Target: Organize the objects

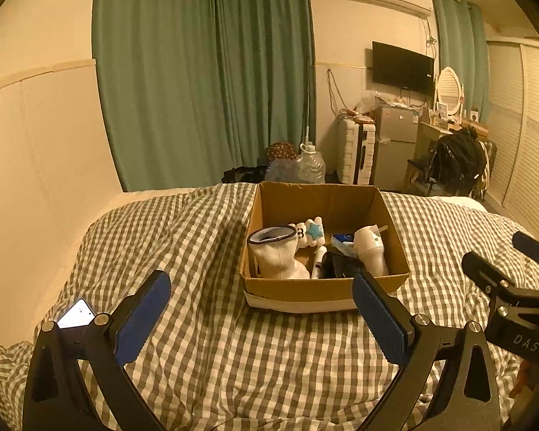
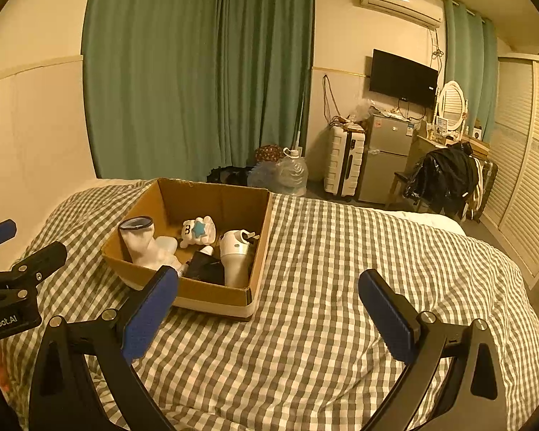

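An open cardboard box point(image 1: 305, 289) point(image 2: 212, 292) sits on the checked bed cover. In it lie a white sock with a dark cuff point(image 1: 273, 251) point(image 2: 140, 239), a white plush toy with a blue star point(image 1: 309, 235) point(image 2: 197, 231), a white bottle-like device point(image 1: 370, 251) point(image 2: 235, 256), a small white tube point(image 1: 318, 262) and a dark item point(image 2: 206, 267). My left gripper point(image 1: 262, 289) is open and empty just in front of the box. My right gripper point(image 2: 269, 287) is open and empty, to the right of the box's front corner.
A phone point(image 1: 76, 314) lies on the cover point(image 2: 341, 287) at the left. Beyond the bed stand water jugs point(image 1: 309, 167), a white suitcase point(image 2: 343, 165), a small fridge point(image 2: 386, 158) and a chair with dark clothes point(image 2: 445, 176). Green curtains point(image 1: 204, 72) hang behind.
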Available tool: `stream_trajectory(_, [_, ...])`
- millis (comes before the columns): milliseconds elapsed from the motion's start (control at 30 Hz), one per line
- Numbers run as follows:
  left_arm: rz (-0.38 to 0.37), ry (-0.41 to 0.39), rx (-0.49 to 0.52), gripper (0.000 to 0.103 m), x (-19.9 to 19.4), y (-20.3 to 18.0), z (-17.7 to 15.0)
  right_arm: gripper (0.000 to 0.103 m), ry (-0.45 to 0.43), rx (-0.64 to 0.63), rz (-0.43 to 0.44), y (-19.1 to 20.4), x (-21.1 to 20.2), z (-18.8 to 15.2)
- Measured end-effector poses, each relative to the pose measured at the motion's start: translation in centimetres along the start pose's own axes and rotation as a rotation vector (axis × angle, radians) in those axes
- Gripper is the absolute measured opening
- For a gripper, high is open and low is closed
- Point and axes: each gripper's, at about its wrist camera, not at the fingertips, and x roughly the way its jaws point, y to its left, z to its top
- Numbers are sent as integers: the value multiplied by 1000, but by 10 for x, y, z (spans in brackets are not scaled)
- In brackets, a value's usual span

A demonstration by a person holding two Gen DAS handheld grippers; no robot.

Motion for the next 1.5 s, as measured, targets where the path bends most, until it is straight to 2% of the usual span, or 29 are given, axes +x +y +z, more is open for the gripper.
stream_trajectory(600, [11,-5,-1,103,-5,1,0,101,21,-11,7,7,0,-7])
stream_trajectory(900, [-21,-11,-6,103,-6,-1,1,101,28,-2,5,5,0,-10])
stream_trajectory(1133, [28,-25,8,103,-7,-4,1,101,34,0,7,4,0,-12])
stream_trajectory(1500, [37,-16,15,103,-4,-2,0,101,30,-9,3,8,0,-11])
